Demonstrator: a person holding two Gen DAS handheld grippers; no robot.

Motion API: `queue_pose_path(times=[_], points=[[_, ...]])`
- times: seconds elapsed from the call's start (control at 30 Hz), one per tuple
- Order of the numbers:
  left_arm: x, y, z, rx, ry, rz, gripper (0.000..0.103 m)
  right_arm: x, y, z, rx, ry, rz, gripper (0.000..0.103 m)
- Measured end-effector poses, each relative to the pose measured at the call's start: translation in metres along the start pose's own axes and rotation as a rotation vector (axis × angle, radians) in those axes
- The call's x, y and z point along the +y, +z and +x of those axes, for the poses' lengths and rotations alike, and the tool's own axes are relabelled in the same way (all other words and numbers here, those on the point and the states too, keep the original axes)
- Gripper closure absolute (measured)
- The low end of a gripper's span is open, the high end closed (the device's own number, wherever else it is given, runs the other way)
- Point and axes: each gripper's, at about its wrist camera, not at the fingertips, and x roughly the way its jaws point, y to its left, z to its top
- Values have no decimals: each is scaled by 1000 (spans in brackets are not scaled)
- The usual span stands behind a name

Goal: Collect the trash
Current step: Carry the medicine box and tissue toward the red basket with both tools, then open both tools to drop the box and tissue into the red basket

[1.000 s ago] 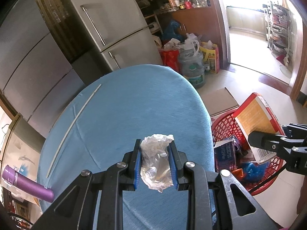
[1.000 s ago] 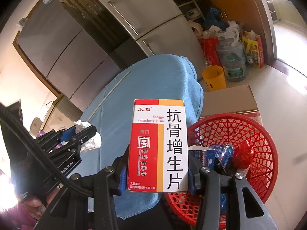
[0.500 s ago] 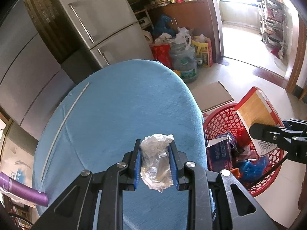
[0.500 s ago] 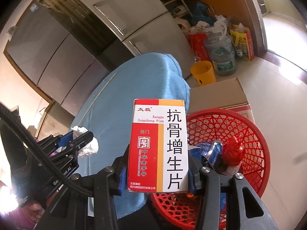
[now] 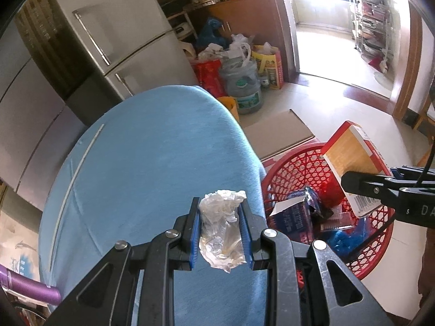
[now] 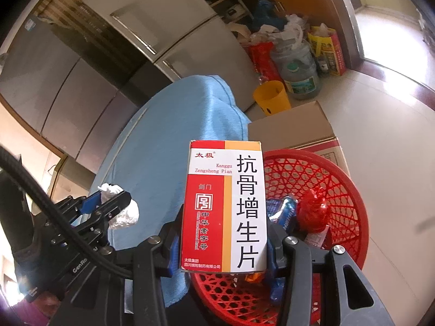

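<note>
My left gripper [image 5: 220, 231] is shut on a crumpled wad of clear plastic wrap [image 5: 221, 228], held above the blue-covered table [image 5: 149, 163] near its right edge. The same wad [image 6: 122, 214] shows in the right wrist view, in the left gripper [image 6: 108, 203]. My right gripper [image 6: 223, 241] is shut on a red, orange and white medicine box [image 6: 224, 206], held upright over the near rim of the red plastic basket [image 6: 339, 190]. From the left wrist view the box [image 5: 353, 160] hangs above the basket [image 5: 299, 168], which holds several wrappers and a blue carton.
A closed cardboard box [image 6: 293, 127] lies on the floor behind the basket, with a yellow bucket [image 6: 272, 97], a water jug [image 6: 296, 70] and bags beyond. Grey fridges [image 5: 117, 32] stand behind the table. A purple bottle [image 5: 24, 288] lies at the lower left.
Both grippers have moved toward the basket and sunk a little, each keeping its grip. The basket now looms larger and nearer in both views.
</note>
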Motion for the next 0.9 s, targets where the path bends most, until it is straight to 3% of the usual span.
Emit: queue_pose_path(times=[0.9], points=[[-46,1,14,23,-222,75,75,-47,-3,13,71,-104,88,53]])
